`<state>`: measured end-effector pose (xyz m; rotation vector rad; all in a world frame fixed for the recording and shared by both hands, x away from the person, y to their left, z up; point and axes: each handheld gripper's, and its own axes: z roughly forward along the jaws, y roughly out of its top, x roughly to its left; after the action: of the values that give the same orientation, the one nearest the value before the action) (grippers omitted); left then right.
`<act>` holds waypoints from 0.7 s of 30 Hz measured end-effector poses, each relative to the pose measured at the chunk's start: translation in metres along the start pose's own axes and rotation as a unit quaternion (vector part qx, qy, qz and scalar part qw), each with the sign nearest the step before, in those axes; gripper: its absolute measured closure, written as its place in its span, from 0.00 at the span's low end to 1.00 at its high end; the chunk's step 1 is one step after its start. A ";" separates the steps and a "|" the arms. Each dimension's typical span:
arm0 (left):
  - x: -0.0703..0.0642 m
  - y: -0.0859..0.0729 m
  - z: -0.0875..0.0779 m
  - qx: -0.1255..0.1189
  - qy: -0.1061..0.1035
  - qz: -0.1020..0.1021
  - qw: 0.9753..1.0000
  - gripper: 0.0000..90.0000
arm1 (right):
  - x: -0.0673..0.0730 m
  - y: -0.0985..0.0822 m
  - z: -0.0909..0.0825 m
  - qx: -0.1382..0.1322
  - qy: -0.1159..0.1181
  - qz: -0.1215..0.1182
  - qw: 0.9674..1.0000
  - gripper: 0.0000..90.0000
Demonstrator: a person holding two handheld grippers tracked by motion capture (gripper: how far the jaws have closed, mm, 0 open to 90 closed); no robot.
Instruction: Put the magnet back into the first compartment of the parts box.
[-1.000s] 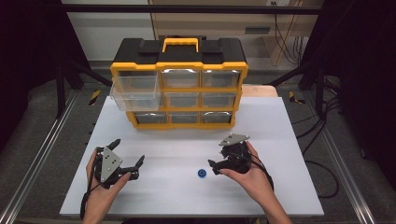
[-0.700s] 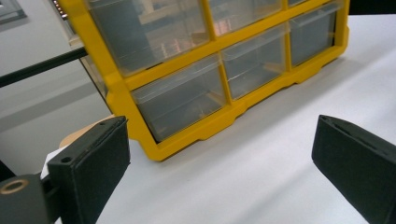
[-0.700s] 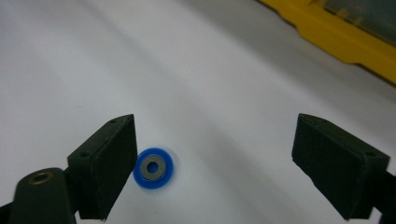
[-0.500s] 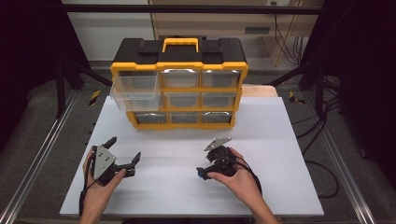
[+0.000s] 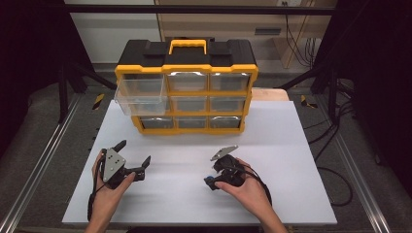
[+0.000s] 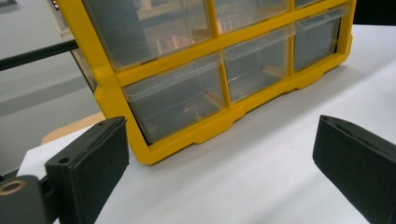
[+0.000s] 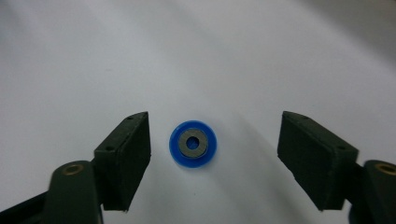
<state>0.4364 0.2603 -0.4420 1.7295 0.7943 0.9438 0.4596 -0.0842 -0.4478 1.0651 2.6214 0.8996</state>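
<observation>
Blue washer (image 7: 193, 144) lies flat on the white worktop (image 5: 291, 145), low centre of frame, between my right claw (image 7: 215, 154) pads, which have just been closing, no contact yet. Left claw (image 5: 133, 160) spread, idle. It's so thin the pads could skid over it.

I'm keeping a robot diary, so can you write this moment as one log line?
right gripper: jaws just closing, pads not touching | between jaws: small round blue disc with grey centre on white table | left gripper: open, holding nothing
</observation>
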 end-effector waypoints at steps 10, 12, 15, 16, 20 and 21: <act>0.001 -0.001 0.001 0.001 -0.006 -0.009 1.000 0.04 | 0.010 0.003 0.012 0.026 0.007 -0.013 1.000 0.47; 0.001 -0.001 0.000 -0.001 -0.007 -0.007 1.000 0.04 | 0.010 0.003 0.013 0.030 0.006 -0.011 0.999 0.50; 0.001 -0.001 0.001 -0.001 -0.007 -0.007 1.000 0.04 | 0.009 0.004 0.015 0.033 0.004 -0.013 0.999 0.54; 0.001 -0.001 0.001 -0.001 -0.007 -0.011 1.000 0.04 | 0.008 0.004 0.015 0.034 0.006 -0.014 0.999 0.55; 0.002 -0.001 0.000 -0.001 -0.007 -0.013 1.000 0.04 | 0.009 0.003 0.014 0.037 0.007 -0.011 0.999 0.59; 0.002 -0.001 0.000 -0.002 -0.006 -0.013 1.000 0.04 | 0.010 0.003 0.014 0.037 0.007 -0.013 0.999 0.59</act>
<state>0.4371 0.2626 -0.4422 1.7154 0.8043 0.9162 0.4592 -0.0696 -0.4567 1.0436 2.6924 0.8133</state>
